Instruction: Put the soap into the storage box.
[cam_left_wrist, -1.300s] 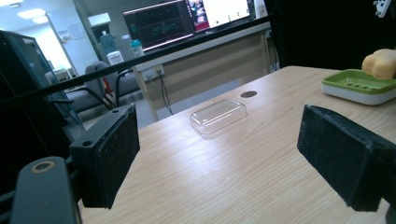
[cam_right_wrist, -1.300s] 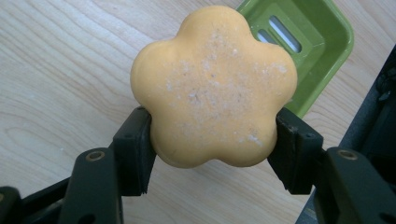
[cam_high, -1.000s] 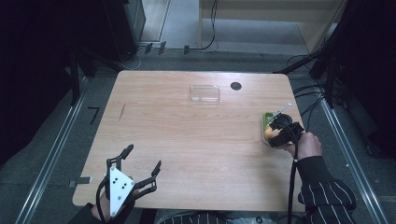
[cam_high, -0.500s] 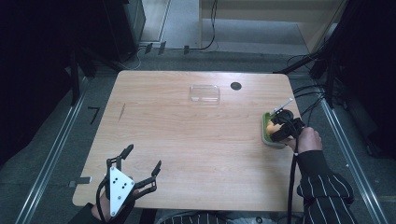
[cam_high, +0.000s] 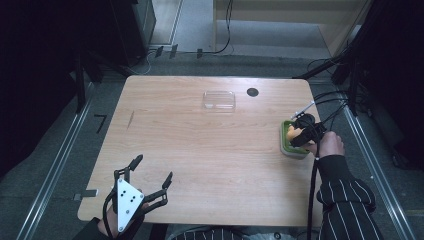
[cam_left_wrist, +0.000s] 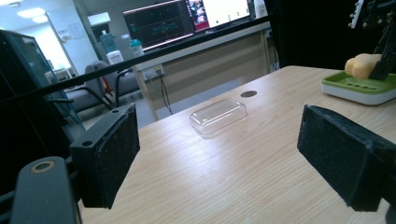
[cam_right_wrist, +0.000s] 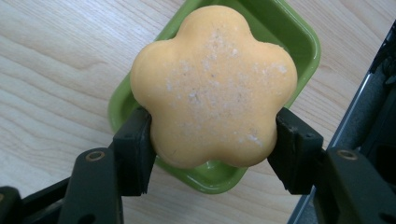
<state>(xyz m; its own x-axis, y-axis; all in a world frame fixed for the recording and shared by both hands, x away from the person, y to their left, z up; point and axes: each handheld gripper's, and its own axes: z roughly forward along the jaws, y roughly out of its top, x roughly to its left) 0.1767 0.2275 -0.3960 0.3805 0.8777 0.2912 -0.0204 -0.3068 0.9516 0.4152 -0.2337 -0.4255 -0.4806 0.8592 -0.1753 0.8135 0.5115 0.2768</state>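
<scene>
Right gripper clamped on the flower-shaped orange soap, one black jaw pressed into each flank, just above the green soap dish. Seen from the high view, soap and dish sitting by the desk's right edge, about halfway along it, right gripper bearing down on them. Hard to say whether the soap's underside touches the dish floor or hangs a shade clear. Over at the near left corner, left gripper idle, jaws spread wide, nothing between them; from its own view, pads well apart and framing the clear plastic lid lying near the far edge, beside a small dark hole in the desk. Looks like a placing or lifting job on the soap, grip narrow and set on rounded lobes. Risks from here: soap slick and curved, so likely to squirt out of the squeeze or rotate between the jaws; off-centre in the tray, so apt to land on the rim and tip over; dish light and close to the edge, so a nudge from a jaw could shove it toward the drop. Cable trailing nearby, also able to snag.
</scene>
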